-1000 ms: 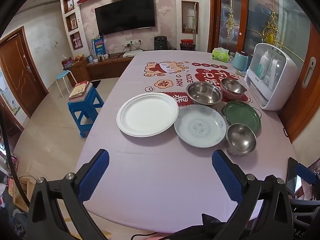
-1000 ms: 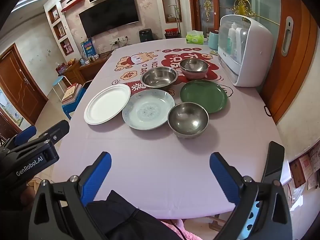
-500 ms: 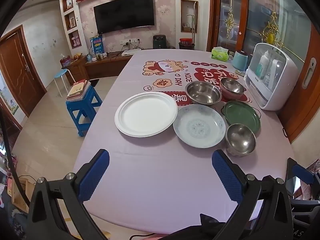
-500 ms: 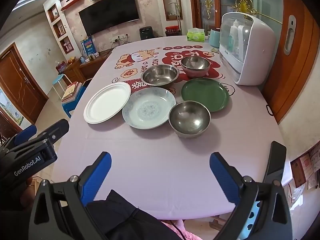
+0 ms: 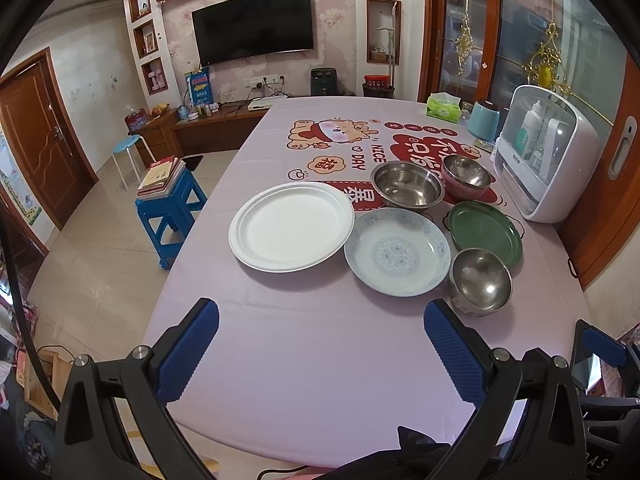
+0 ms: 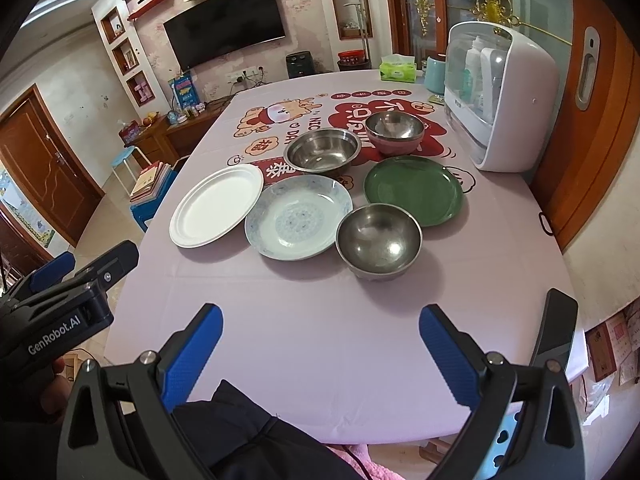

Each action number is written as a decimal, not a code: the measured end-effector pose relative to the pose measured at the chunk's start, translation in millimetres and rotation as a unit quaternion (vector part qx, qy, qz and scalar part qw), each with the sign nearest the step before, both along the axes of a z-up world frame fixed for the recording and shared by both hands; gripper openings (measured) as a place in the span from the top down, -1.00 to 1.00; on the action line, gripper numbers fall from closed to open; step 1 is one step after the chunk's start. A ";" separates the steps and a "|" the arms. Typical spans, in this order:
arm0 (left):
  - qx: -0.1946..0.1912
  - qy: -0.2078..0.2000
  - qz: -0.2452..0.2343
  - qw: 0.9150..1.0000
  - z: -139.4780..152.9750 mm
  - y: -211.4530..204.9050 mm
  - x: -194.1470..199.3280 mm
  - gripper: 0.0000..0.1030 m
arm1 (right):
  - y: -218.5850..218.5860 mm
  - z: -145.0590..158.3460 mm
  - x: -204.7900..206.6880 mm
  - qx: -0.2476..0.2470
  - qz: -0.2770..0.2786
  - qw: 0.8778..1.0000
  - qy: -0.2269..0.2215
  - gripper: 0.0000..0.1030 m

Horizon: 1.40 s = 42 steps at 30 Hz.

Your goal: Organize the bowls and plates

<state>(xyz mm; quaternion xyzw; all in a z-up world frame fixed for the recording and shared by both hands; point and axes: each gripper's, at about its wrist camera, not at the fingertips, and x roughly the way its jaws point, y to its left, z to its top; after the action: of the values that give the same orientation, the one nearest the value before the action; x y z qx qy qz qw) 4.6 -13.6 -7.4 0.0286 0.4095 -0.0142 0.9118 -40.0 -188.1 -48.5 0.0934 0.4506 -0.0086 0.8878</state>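
On the pink tablecloth lie a white plate point(image 5: 291, 226) point(image 6: 216, 204), a blue-patterned plate point(image 5: 397, 250) point(image 6: 298, 216) and a green plate point(image 5: 484, 230) point(image 6: 414, 190). A small steel bowl point(image 5: 480, 280) point(image 6: 378, 236) stands nearest me. Behind are a wide steel bowl point(image 5: 407, 184) point(image 6: 322, 150) and a pink-sided steel bowl point(image 5: 466, 174) point(image 6: 394, 130). My left gripper point(image 5: 320, 344) hangs open above the table's near part, short of the dishes. My right gripper point(image 6: 318, 348) is open too, empty, in front of the small bowl. The left gripper's body point(image 6: 60, 304) shows at left in the right wrist view.
A white countertop cabinet point(image 5: 544, 160) point(image 6: 500, 92) stands at the table's right edge by a wooden door. A tissue box point(image 5: 442, 106) and a teal canister point(image 5: 486, 120) sit at the far end. A blue stool point(image 5: 170, 204) with books stands left of the table.
Both grippers have drifted slightly forward toward the dishes. They stay open and nothing on the table has moved.
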 end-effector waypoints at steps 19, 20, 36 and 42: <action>-0.017 0.011 0.050 0.999 1.4 -13.9 -7.8 -0.98 | -27.1 -4.6 17.0 0.021 0.047 0.999 0.001 -0.93; -0.017 0.013 0.054 0.998 0.9 -16.1 -7.9 -0.98 | -29.3 -5.2 17.7 0.022 0.050 0.999 0.002 -0.93; 0.002 0.037 0.097 0.995 -6.7 -26.7 -18.2 -0.98 | -47.7 -14.0 26.8 0.051 0.085 0.995 0.004 -0.93; 0.006 0.046 0.113 0.993 -7.8 -16.6 -15.5 -0.98 | -39.8 -14.6 32.4 0.057 0.098 0.994 0.001 -0.93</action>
<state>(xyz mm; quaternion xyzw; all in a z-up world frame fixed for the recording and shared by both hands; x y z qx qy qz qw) -10.8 -30.2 -15.2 -0.0129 0.4519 0.0901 0.8874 -7.6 -227.9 -63.1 0.0994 0.4584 0.1037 0.8771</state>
